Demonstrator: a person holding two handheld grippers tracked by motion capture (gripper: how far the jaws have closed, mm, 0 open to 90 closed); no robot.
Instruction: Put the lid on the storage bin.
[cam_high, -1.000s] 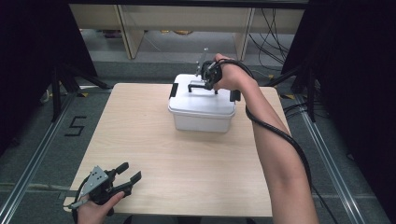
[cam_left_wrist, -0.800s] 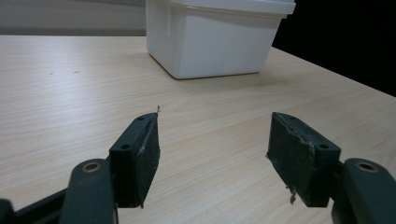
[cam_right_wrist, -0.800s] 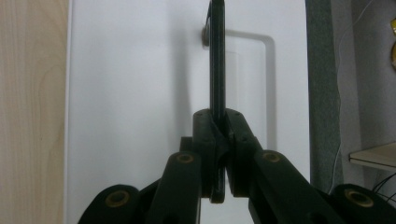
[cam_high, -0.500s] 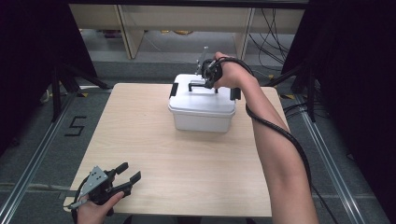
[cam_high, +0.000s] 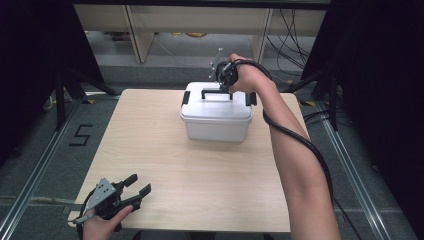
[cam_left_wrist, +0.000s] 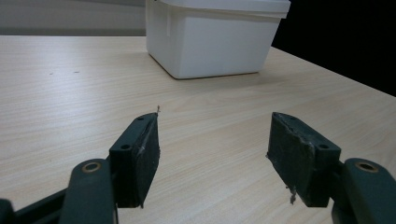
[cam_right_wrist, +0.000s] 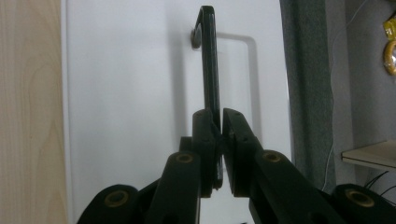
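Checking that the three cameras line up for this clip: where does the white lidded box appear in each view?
High view: white lidded box stands at the table's far middle, right gripper on its black handle.
Left gripper view: top centre, beyond the open jaws, upper part cropped.
Right gripper view: its white lid spans the centre, jaws shut on the handle.
Shared landmark: the light wood tabletop.

In the left gripper view the white box is cut off by the top edge; in the right gripper view the right tool hides the near end of the handle.
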